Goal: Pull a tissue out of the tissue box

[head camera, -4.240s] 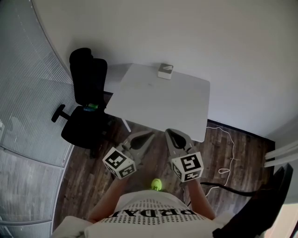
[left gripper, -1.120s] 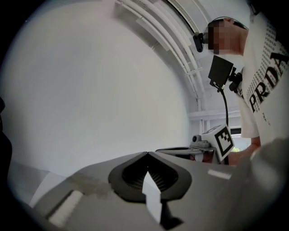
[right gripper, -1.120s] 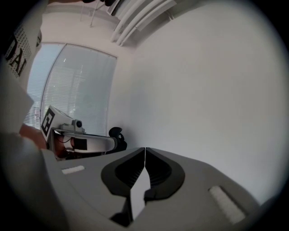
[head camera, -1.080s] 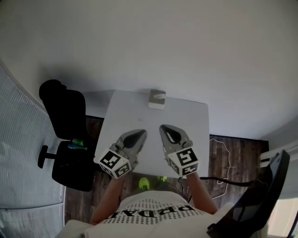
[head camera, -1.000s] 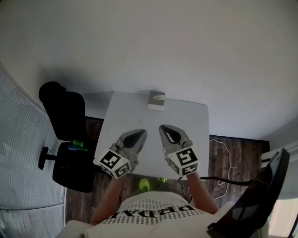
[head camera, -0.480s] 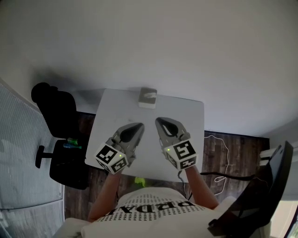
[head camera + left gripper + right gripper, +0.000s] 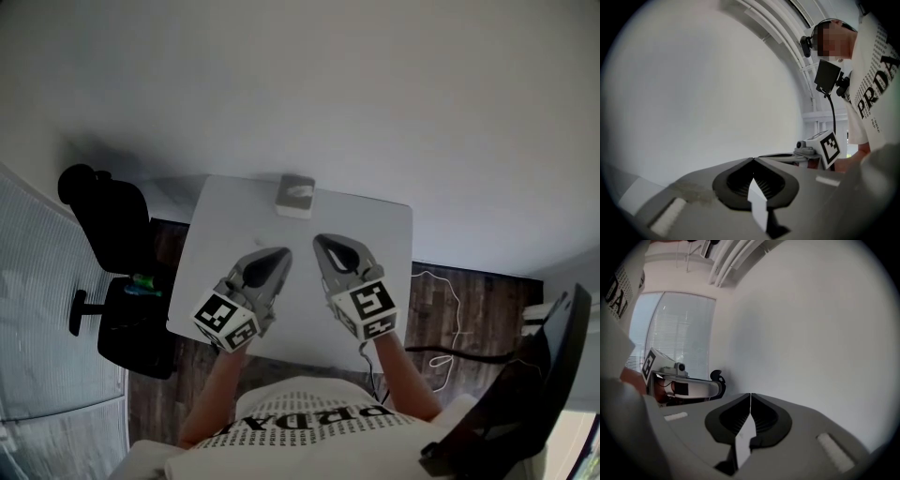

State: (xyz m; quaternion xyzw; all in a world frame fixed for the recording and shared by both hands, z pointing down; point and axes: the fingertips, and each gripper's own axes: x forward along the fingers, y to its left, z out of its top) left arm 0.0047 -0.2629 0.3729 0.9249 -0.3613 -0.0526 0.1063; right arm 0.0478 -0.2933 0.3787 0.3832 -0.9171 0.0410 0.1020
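A small white tissue box (image 7: 296,195) with a tissue poking from its top sits at the far edge of the white table (image 7: 225,234) in the head view. My left gripper (image 7: 278,255) and right gripper (image 7: 323,246) hover side by side above the table's middle, well short of the box. Both are shut with nothing between their jaws. In the left gripper view (image 7: 753,159) and the right gripper view (image 7: 750,394) the tips meet against a bare white wall; the box is out of those views.
A black office chair (image 7: 108,244) stands left of the table, by a ribbed glass partition (image 7: 37,319). A white cable (image 7: 441,291) lies on the wooden floor to the right, beside a dark object (image 7: 525,394). A white wall rises behind the table.
The person has walked up to the table. Both grippers now hang over its middle rather than over the floor, and the tissue box is nearer. Both jaws stayed shut.
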